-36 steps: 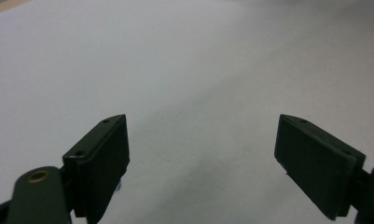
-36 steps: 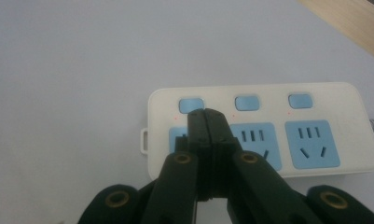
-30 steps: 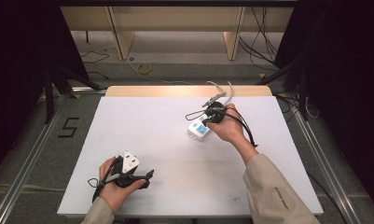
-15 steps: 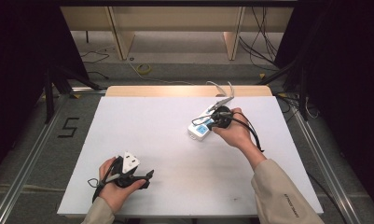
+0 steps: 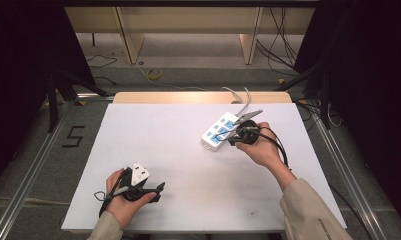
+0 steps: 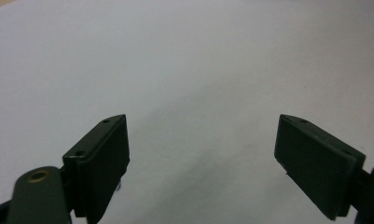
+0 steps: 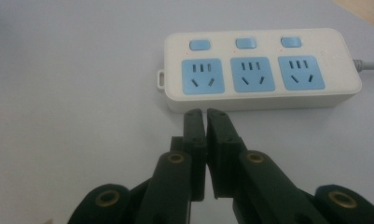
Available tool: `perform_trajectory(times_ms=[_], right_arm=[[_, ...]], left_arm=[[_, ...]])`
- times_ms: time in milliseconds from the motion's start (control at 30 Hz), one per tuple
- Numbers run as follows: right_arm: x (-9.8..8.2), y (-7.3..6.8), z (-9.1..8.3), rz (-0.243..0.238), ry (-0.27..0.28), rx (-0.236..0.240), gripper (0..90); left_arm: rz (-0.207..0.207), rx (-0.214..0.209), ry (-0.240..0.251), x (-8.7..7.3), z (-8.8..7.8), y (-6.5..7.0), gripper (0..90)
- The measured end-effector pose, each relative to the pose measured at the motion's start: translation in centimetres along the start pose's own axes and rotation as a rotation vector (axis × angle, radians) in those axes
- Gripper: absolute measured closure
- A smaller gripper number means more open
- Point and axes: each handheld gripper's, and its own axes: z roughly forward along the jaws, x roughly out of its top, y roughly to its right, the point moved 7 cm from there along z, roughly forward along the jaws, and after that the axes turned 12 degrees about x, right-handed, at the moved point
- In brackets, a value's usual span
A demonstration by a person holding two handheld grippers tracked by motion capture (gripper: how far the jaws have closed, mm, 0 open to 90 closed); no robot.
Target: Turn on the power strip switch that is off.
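Observation:
A white power strip (image 5: 219,131) with three blue sockets and three blue switches (image 7: 259,70) lies on the white table right of centre, its grey cord running off toward the far edge. My right gripper (image 5: 231,138) points at the strip's long side from the right. Its tips (image 7: 206,114) stop just short of the casing. Its jaws have just been opening and stand a thin slit apart with nothing between them. My left gripper (image 5: 157,192) rests near the table's front left, its jaws (image 6: 201,154) spread wide over bare table.
The white table top (image 5: 168,150) has a wooden strip (image 5: 188,97) along its far edge. Metal rails (image 5: 33,165) run along both sides on the floor, and loose cables (image 5: 153,74) lie beyond the far edge.
My right hand has drawn back to the right and a little nearer, uncovering the whole power strip. The left hand has stayed still.

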Motion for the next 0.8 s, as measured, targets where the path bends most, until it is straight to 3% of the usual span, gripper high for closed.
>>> perform_trajectory(times_ms=[333, 800], right_arm=[[-1.9, 0.2, -1.5, 0.023, 0.012, -0.019, 78.0], [-5.3, -0.1, -3.9, 0.053, 0.058, -0.009, 62.6]], left_arm=[[0.001, 0.002, -0.003, 0.0, 0.0, 0.0, 17.6], [-0.002, 0.002, -0.007, -0.1, 0.1, 0.0, 17.6]])
